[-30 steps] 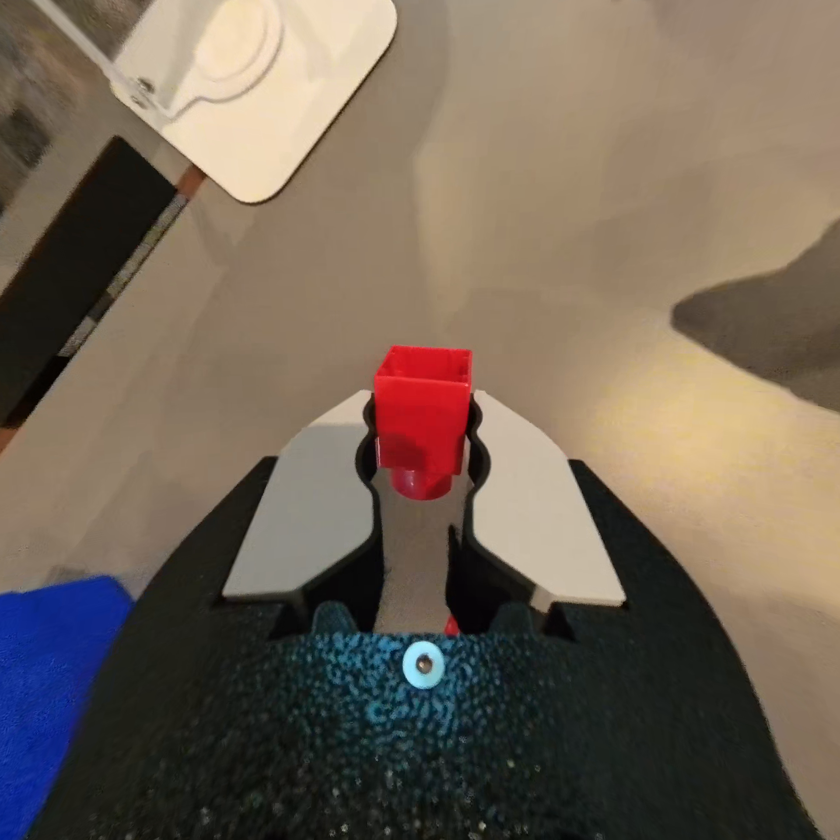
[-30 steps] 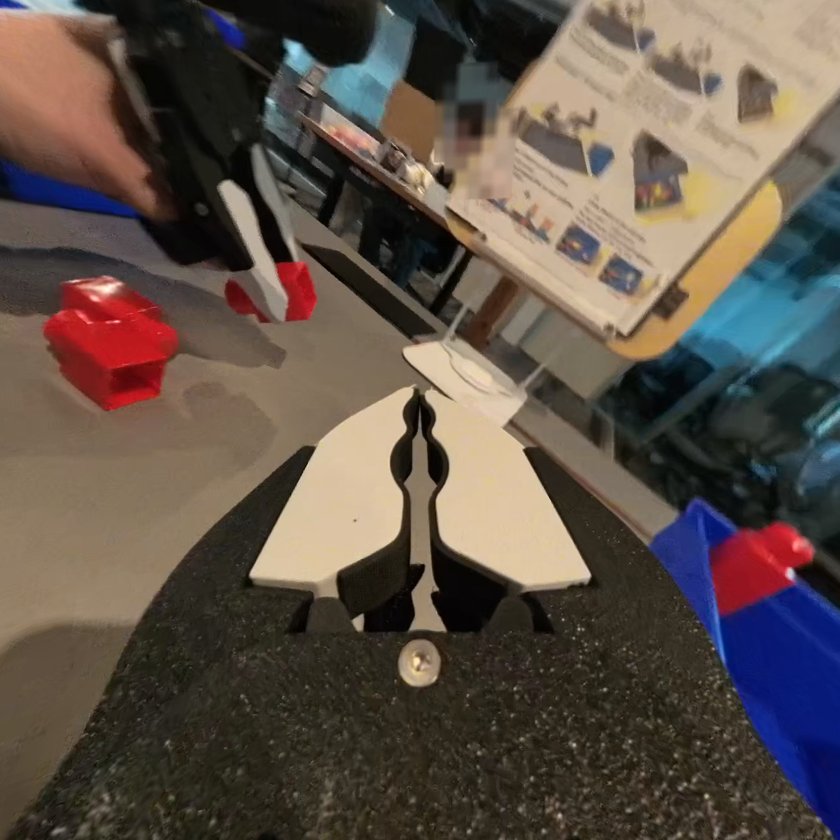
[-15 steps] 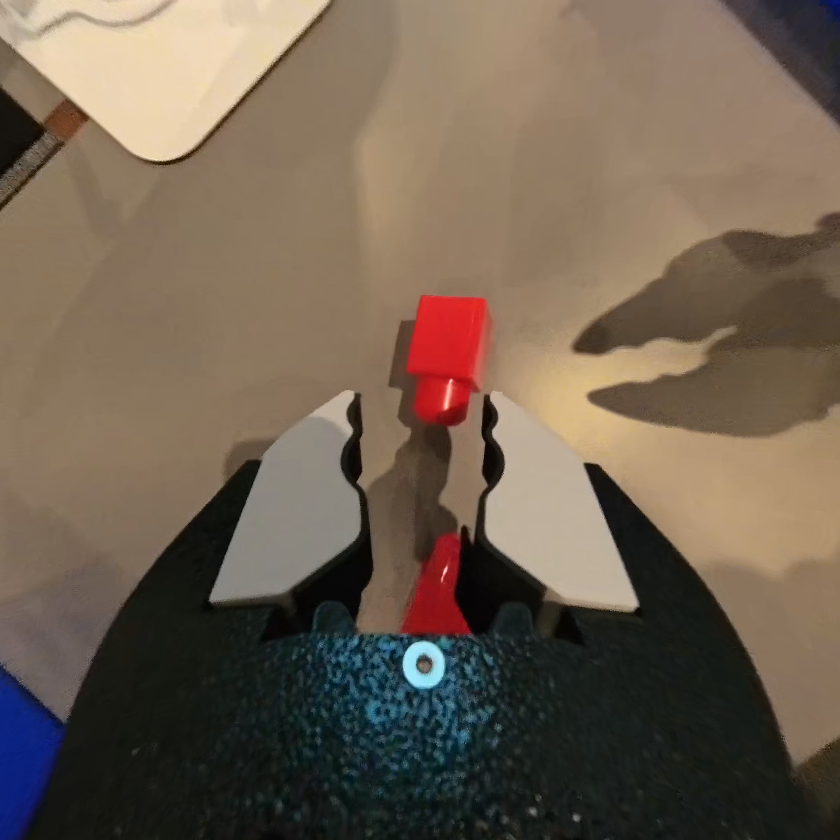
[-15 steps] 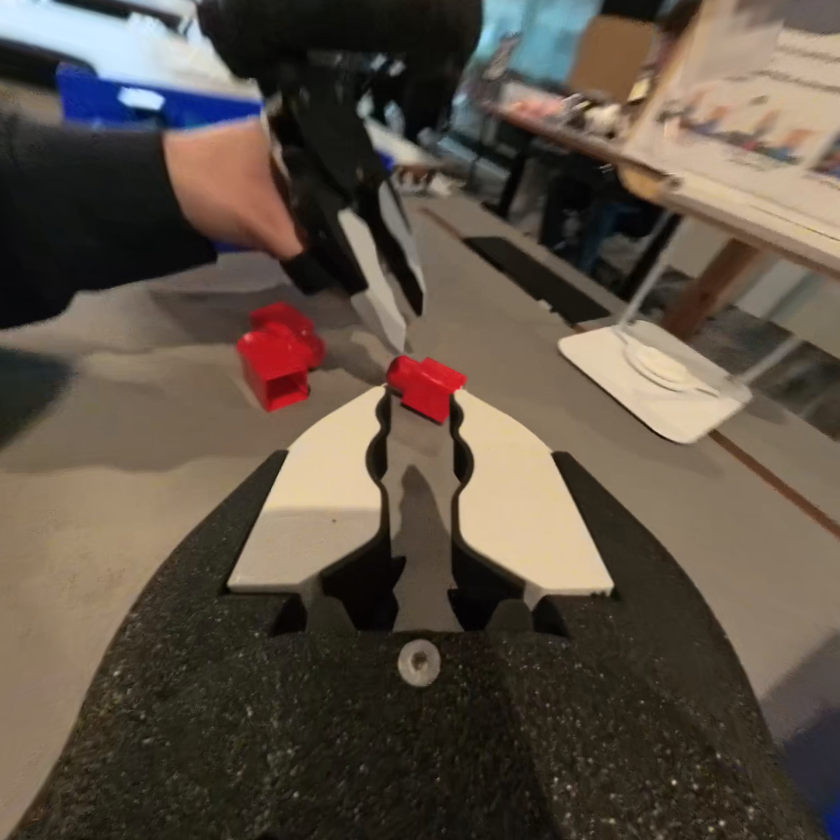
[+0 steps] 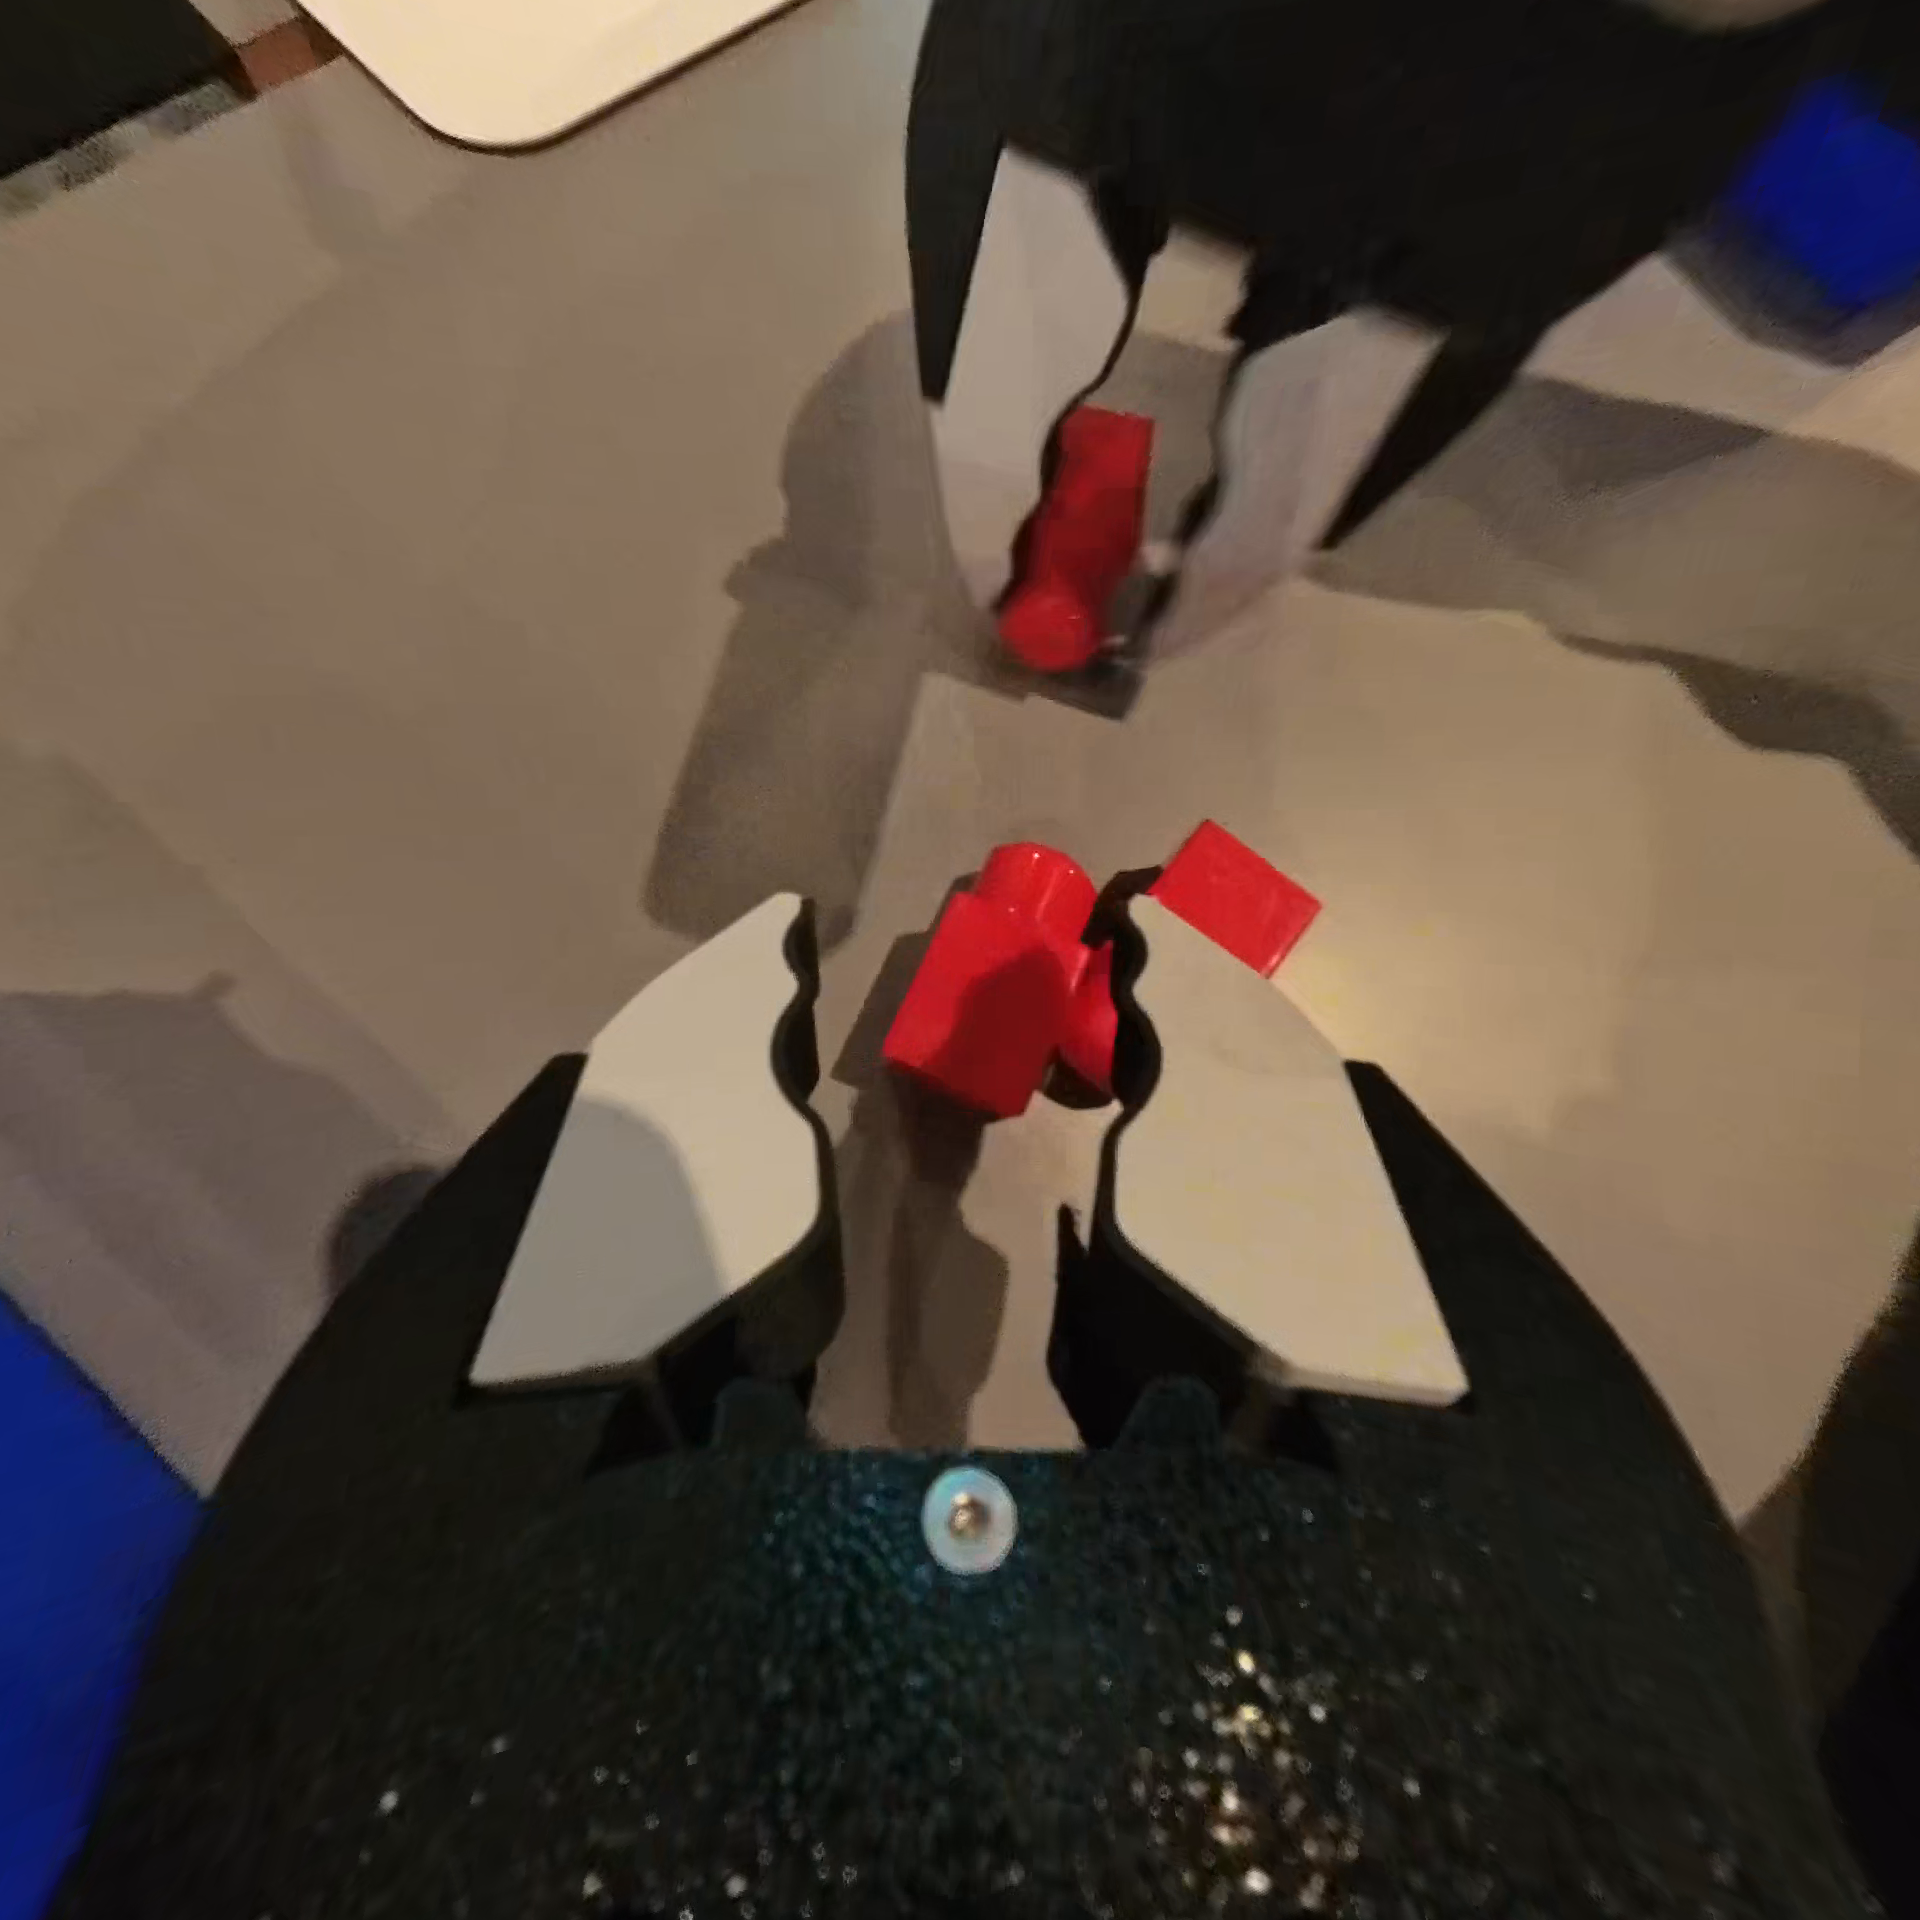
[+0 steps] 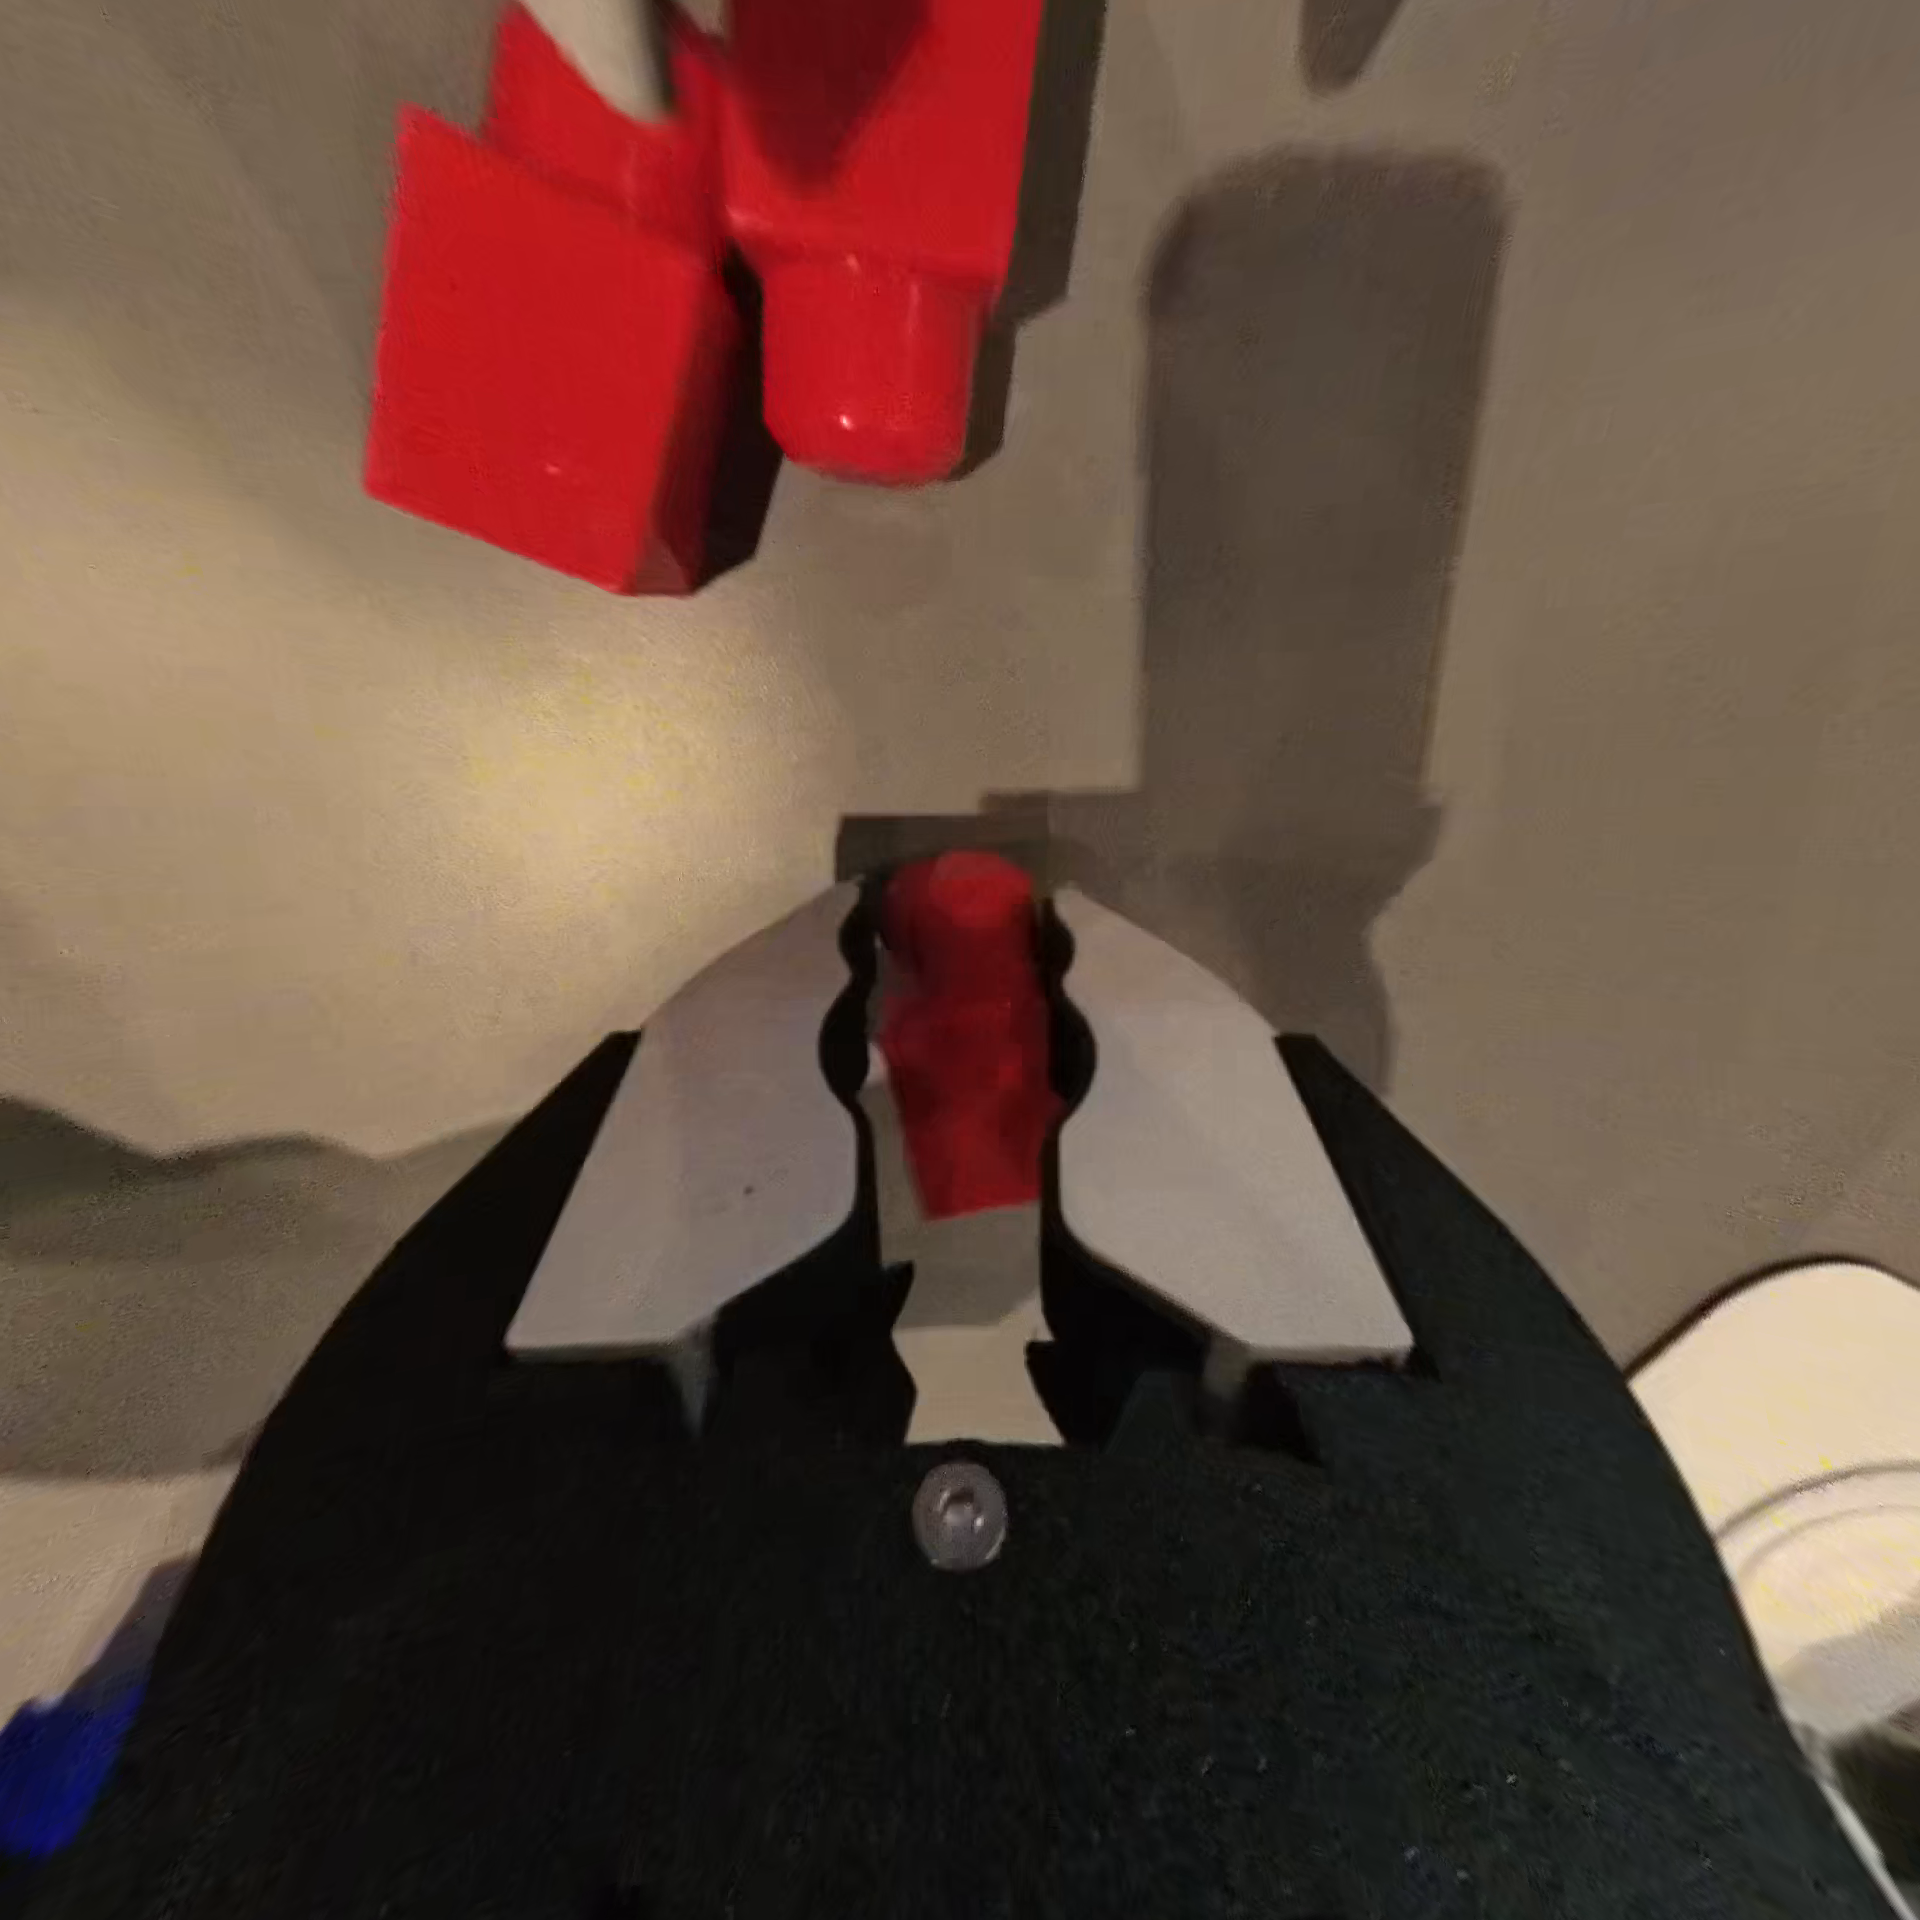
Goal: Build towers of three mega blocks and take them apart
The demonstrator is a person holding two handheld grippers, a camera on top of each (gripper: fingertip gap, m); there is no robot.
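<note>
My right gripper (image 6: 961,914) had its fingers clamped on one red block (image 6: 966,1049), low centre of frame. My left gripper (image 5: 961,935) stood parted around two loose red blocks (image 5: 987,987) lying tipped on the grey desk (image 5: 364,623). No tower stood; I judged stacking had barely begun. Glossy, single-stud pieces.

Red blocks (image 5: 977,997) glossy plastic – table (image 5: 364,623) matt (smooth); claw (image 6: 956,935) body rough-grained.

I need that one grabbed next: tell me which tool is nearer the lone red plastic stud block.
Right. The right tool straddles the lone red plastic block; the left tool sits apart, over two other red blocks.
</note>
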